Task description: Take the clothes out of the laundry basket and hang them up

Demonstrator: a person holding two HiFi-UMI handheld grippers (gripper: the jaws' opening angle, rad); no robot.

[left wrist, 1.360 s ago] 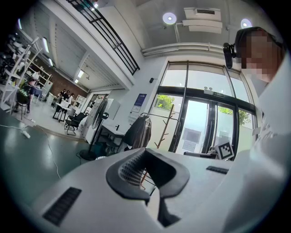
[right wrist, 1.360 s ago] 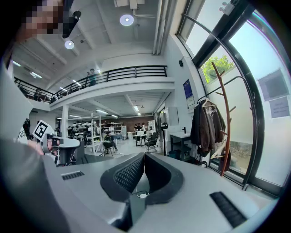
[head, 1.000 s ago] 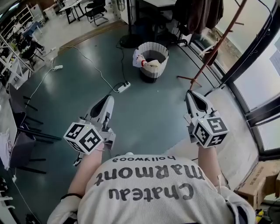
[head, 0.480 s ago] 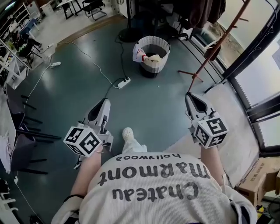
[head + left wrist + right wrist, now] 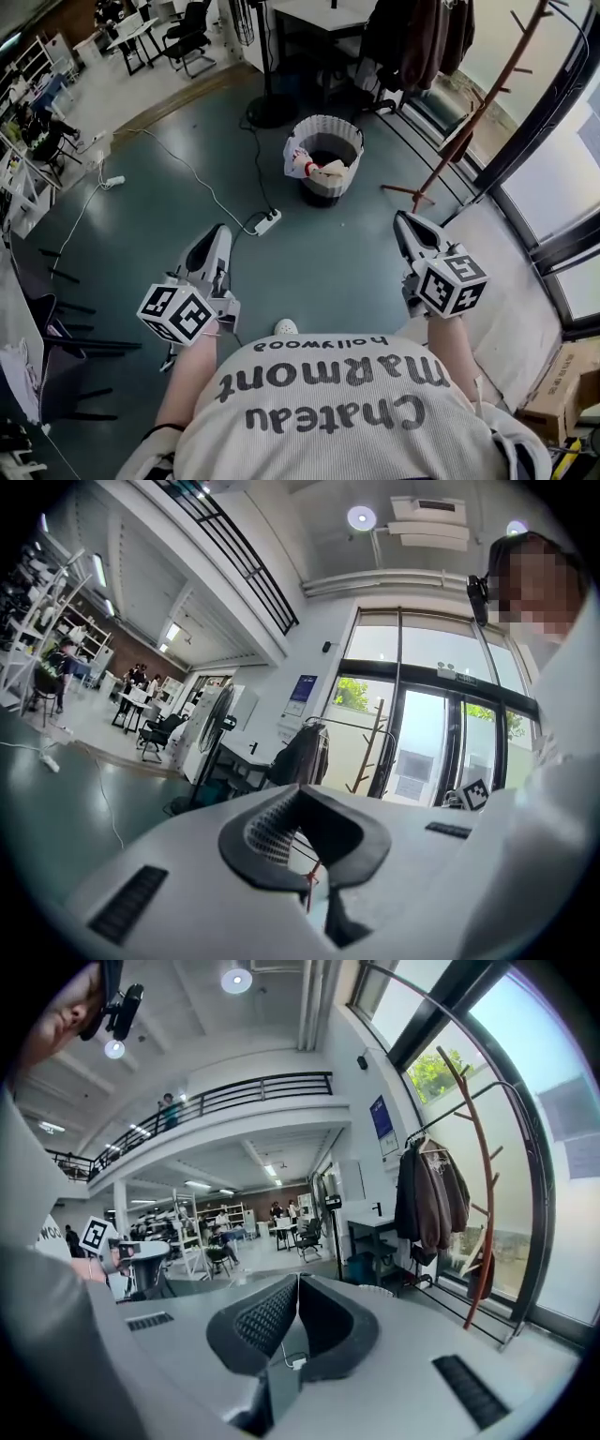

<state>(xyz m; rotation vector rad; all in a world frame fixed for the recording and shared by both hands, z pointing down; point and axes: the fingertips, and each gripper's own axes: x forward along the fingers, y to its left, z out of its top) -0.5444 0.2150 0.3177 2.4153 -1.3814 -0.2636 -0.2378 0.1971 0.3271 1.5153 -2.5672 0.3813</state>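
Head view shows both claws held out in front of the person, above the grey-green floor (image 5: pixel 131 234) and well apart from each other. The left claw (image 5: pixel 217 231) is clenched: in the left gripper view its dark ribbed pads (image 5: pixel 272 827) meet at the tips (image 5: pixel 298 789) with nothing between them. The right claw (image 5: pixel 403 218) is clenched too, and the right gripper view shows its pads (image 5: pixel 265 1321) pressed together at the front (image 5: pixel 297 1279), gripping nothing.

The laundry basket (image 5: pixel 349 133) stands on the floor ahead of both claws, roughly between the lines they point along and well apart from either tip. The clothes (image 5: pixel 319 170) are in it, a pale garment (with a spot of red on it) draped over the rim on the left claw's side.

A white power strip (image 5: pixel 266 222) lies on the floor near the left claw's tip, between that claw and the basket, its cable running away beyond it. The red-brown coat rack (image 5: pixel 473 117) stands ahead of the right claw and to its outer side, next to the window; the right gripper view has it (image 5: pixel 480 1176) just to the right of the tips. Dark coats (image 5: pixel 424 37) hang beyond the basket, farther from both claws than the basket is. From the left claw they (image 5: pixel 300 754) appear almost straight ahead of the closed tips.
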